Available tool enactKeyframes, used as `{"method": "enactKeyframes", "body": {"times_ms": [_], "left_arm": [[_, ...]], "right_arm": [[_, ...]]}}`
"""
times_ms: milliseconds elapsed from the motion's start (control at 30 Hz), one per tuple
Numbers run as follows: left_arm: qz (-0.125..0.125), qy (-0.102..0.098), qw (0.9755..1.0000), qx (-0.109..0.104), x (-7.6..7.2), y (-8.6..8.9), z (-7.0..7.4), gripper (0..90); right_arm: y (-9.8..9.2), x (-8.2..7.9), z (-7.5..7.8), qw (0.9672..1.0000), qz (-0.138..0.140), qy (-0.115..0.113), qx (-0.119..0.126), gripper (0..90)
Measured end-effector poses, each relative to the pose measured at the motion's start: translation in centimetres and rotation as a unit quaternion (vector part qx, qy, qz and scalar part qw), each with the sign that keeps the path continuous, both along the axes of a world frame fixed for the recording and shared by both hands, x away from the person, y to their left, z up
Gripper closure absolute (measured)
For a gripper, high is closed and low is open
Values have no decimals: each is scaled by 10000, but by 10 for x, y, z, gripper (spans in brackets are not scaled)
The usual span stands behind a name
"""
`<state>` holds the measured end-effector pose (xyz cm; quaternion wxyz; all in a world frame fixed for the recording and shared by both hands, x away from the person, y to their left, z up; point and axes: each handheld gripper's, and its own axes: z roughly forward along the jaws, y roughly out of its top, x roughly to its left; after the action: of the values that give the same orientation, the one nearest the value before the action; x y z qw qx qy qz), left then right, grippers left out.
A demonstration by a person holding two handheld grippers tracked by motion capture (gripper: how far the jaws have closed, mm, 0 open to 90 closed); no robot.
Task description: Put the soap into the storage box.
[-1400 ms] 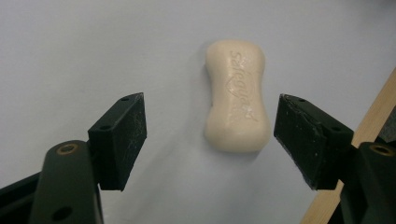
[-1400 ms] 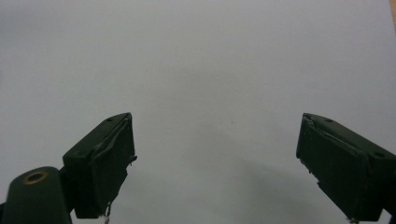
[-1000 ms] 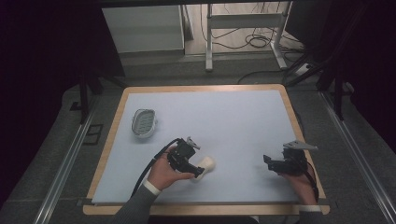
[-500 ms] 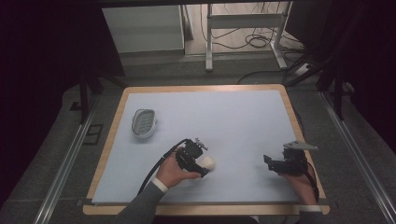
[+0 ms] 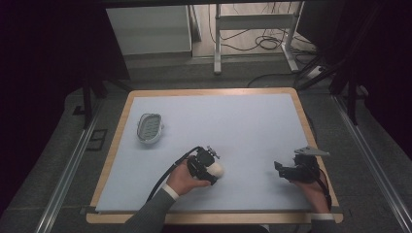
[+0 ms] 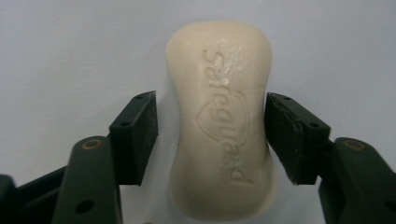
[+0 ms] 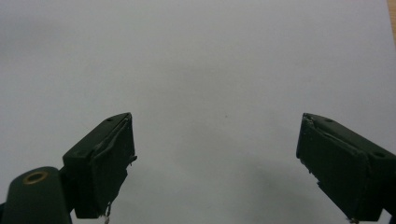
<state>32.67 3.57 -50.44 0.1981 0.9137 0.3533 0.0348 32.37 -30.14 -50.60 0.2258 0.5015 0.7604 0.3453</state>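
Left gripper (image 6: 210, 140) with jaws just closing around the cream soap bar (image 6: 219, 126) lying on the pale blue mat (image 5: 233, 126), right pad seemingly touching, left pad slightly apart, right gripper (image 7: 215, 163) held wide apart.

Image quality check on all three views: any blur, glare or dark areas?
High view: mat evenly lit, surroundings nearly black, left gripper small and soft. Left gripper view: soap bar sharp, embossed lettering readable, slight sheen on it, no harsh glare. Right gripper view: right gripper jaws dark and slightly soft, soft shadow between them, faint vignetting.
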Motion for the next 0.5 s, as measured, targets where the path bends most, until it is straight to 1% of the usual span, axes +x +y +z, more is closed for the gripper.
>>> {"method": "enactKeyframes", "body": {"times_ms": [67,100,167,233,367,400,433,467,500], "left_arm": [[17,-6,10000,-40,-1,0,-1,407],[-2,0,10000,-37,-1,-1,-2,427],[-2,-21,10000,-17,-2,-2,-3,439],[-36,-35,10000,-7,-3,-2,-2,482],[-77,-16,10000,0,-2,-2,-2,492],[-95,-47,9999,16,-2,-1,-2,493],[-100,-131,9998,83,-4,-1,-1,493],[-77,-156,9998,113,-5,-1,-1,494],[-117,-93,9999,71,-4,1,0,494]], "right_arm": [[0,0,0,10000,-10,-5,-12,115],[0,0,0,10000,-7,-5,-11,115],[-1,0,0,10000,-20,-17,-7,115],[-2,0,0,10000,-33,-11,-10,115],[-2,0,0,10000,-52,-16,-4,115],[-3,0,0,10000,-59,-17,-2,115],[-3,0,0,10000,-62,-18,-2,115],[-3,0,0,10000,-66,-19,-7,115],[-3,0,0,10000,-67,-21,-11,115]]}}
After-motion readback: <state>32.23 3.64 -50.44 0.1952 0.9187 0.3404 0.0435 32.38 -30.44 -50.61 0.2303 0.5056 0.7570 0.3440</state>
